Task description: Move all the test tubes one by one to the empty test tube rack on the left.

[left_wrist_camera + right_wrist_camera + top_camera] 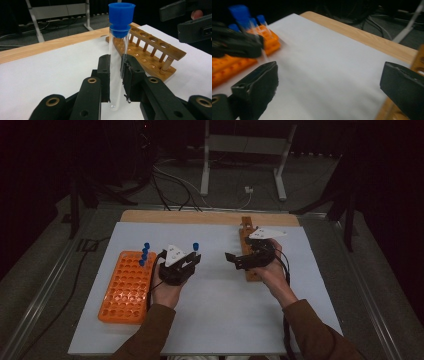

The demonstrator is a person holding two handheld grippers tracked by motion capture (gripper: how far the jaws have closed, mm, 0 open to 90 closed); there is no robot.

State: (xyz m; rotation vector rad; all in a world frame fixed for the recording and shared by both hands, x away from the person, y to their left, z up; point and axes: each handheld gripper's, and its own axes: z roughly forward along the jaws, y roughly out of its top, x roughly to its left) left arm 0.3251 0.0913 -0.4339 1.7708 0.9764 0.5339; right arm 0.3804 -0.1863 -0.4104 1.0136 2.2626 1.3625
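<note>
Left claw [116, 75] is clamped on the upright blue-capped test tube [119, 50], long axis vertical, above the table [220, 315]. Right claw [231, 258] is spread wide and empty, just beside it; the wooden rack [152, 53] lies beyond, nearer that claw.

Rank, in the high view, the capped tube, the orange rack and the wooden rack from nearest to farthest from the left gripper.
1. Capped tube: clamped upright in the left gripper.
2. Orange rack: just to its left.
3. Wooden rack: across the sheet, at the right gripper.
</note>
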